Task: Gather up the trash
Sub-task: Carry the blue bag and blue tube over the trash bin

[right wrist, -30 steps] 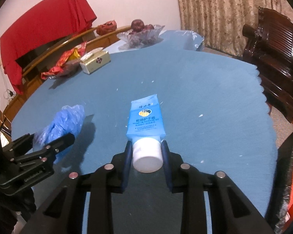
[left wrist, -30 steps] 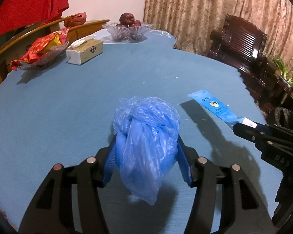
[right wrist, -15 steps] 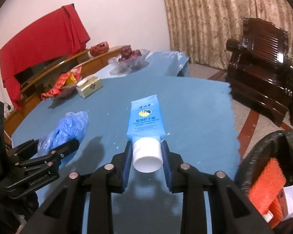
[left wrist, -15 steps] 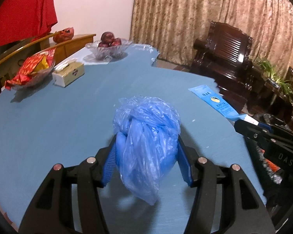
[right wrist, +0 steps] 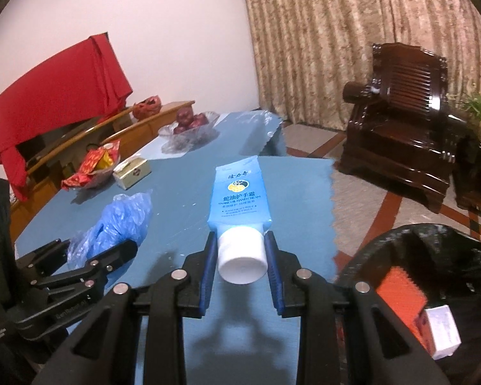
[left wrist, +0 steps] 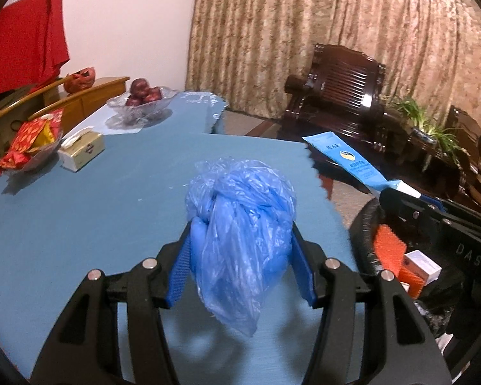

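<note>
Left gripper (left wrist: 240, 256), right gripper (right wrist: 242, 269): black angular frames, blue ribbed pads (left wrist: 178, 272) lining jaws, silver round screws, white lettering on side, possibly "DAS".

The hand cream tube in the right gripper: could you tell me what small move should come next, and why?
Probably carry the hand cream tube rightward over the black bin: the right gripper is shut on its cap, and the bin's open mouth sits low on the right.
</note>
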